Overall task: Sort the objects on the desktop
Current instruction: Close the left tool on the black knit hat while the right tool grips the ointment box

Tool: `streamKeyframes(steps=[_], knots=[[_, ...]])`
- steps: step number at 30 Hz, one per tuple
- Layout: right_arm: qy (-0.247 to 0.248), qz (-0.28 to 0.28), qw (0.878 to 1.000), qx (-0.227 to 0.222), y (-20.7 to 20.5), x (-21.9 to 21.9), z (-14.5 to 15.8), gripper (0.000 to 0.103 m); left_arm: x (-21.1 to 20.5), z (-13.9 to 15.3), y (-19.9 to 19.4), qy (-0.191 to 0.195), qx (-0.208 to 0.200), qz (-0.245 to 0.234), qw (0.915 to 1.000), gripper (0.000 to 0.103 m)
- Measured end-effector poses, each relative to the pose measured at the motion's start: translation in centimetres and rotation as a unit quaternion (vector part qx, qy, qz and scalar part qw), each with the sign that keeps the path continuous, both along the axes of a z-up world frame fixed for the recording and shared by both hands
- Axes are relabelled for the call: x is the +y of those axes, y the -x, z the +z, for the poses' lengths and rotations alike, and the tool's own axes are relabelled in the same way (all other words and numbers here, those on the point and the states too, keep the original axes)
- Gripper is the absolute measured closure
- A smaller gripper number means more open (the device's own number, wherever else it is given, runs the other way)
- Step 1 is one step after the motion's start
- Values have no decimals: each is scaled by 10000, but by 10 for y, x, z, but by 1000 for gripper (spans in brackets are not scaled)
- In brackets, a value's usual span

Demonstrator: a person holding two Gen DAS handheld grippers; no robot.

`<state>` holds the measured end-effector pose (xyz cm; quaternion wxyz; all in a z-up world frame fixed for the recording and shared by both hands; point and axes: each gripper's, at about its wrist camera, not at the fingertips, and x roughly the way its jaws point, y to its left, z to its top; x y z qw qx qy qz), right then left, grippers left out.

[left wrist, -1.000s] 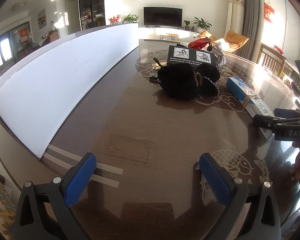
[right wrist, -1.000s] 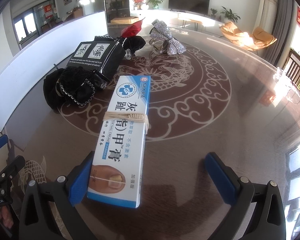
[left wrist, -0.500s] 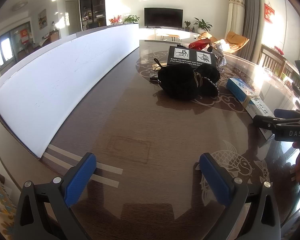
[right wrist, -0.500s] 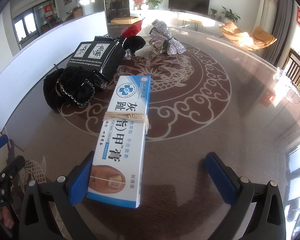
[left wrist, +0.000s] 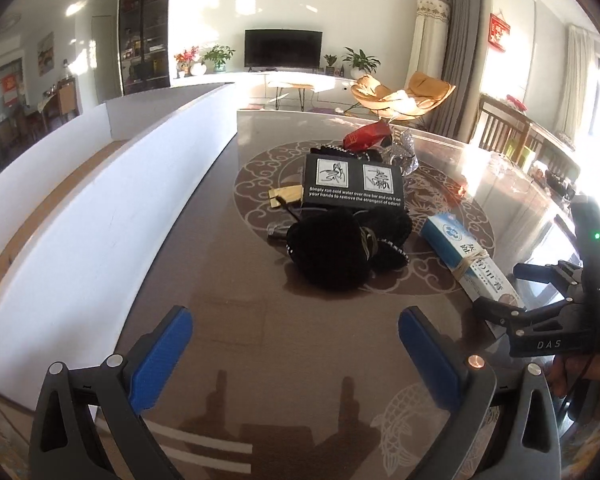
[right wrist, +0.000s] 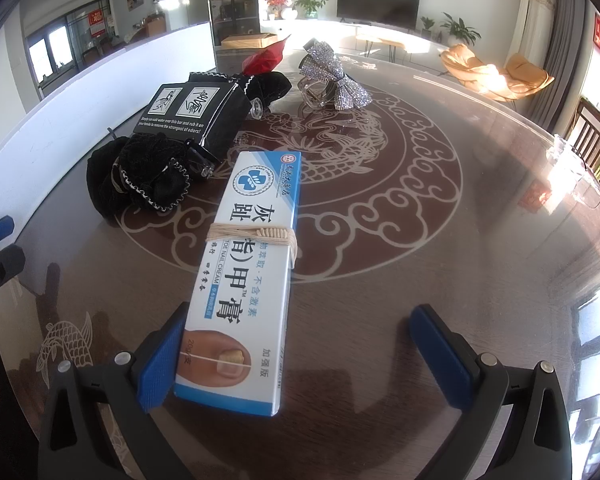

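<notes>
Two grippers over one cluttered surface, listed by size.

Table (right wrist: 440, 240): dark, glossy, with a pale dragon medallion.

White board (left wrist: 100, 220): long, standing on edge along the table's left side.

Black fabric bundle (left wrist: 328, 256): near the medallion's edge, touching a black printed box (left wrist: 352, 182).

Nail-cream carton (right wrist: 252, 264): white and blue, bound with string (wound round its middle), lying flat and pointing away from the right gripper (right wrist: 296, 354).

Silver bow (right wrist: 332, 80): farther back, beside a red wrapper (right wrist: 266, 58).

Risk: the carton's near end sits against the left-hand pad, well apart from the other; closing off-centre would likely skid or swivel it on the slick top.

Right gripper: jaws spread wide, straddling the carton's near end, gripping nothing.

Left gripper (left wrist: 296, 354): equally wide, over bare tabletop, empty and touching nothing.
</notes>
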<state>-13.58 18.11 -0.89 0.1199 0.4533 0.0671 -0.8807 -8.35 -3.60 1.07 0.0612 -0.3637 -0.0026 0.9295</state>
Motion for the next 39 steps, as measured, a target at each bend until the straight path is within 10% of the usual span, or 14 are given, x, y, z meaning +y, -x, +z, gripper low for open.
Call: streamKeyframes(steps=[8, 13, 16, 27, 33, 39], knots=[[0, -1, 10000, 1, 0, 0, 0, 0, 26, -14, 95, -589, -649, 90, 9961, 0], [0, -2, 10000, 1, 0, 0, 0, 0, 38, -28, 73, -1281, -837, -1021, 9829, 0], [0, -2, 10000, 1, 0, 0, 0, 0, 40, -26, 44, -1116, -898, -1598, 9767, 0], [0, -2, 10000, 1, 1, 0, 0, 0, 64, -20, 76, -248, -958, -1357, 9858, 0], [0, -3, 10000, 1, 1, 0, 0, 0, 72, -28, 81, -403, -1177, -1259, 9842, 62], [-1, -4, 10000, 2, 0, 0, 0, 0, 32, -21, 20, -402, -937, -270, 9944, 64]])
